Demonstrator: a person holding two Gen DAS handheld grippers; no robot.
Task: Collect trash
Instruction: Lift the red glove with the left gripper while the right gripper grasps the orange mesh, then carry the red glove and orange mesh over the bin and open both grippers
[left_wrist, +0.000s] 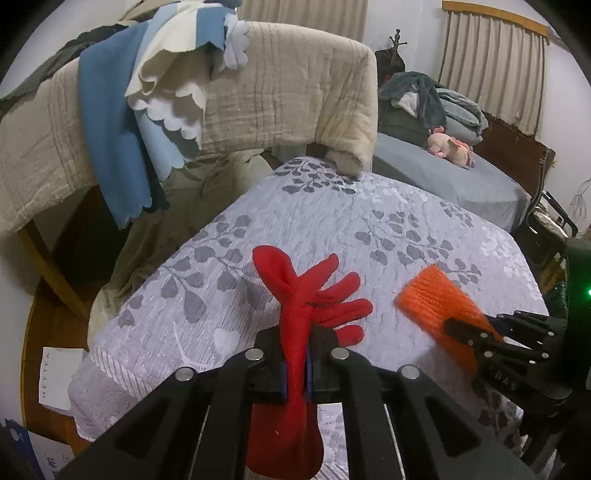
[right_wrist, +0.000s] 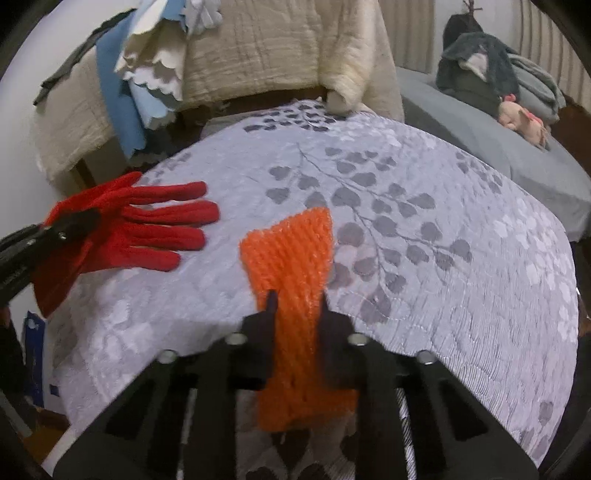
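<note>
Two items: you have a red glove (left_wrist: 295, 332) and an orange knit piece (right_wrist: 291, 280), both on the leaf-patterned cover (left_wrist: 332, 221), which serves as the landmark below.
Left gripper (left_wrist: 295, 365): your jaws are clamped on the glove at its cuff end, near the cover's front edge; the glove's fingers splay out over the cover.
Right gripper (right_wrist: 297, 314): your jaws stand on either side of the orange piece and look closed onto it, again near the cover's front edge, to the right of the glove.
Progress: early, by my judgement; both items are gripped but lie on the cover, and no bin or bag shows in either view.
Left to do: lift both clear of the cover and carry them to wherever the trash goes, which you cannot see here.
Glove material: soft fleece-like fabric, limp, five stubby fingers.
Orange piece material: chunky ribbed knit, roughly rectangular, fuzzy surface; what it is you cannot tell.
Cover material: pale textured cloth with grey leaf sprays, slightly puckered.
</note>
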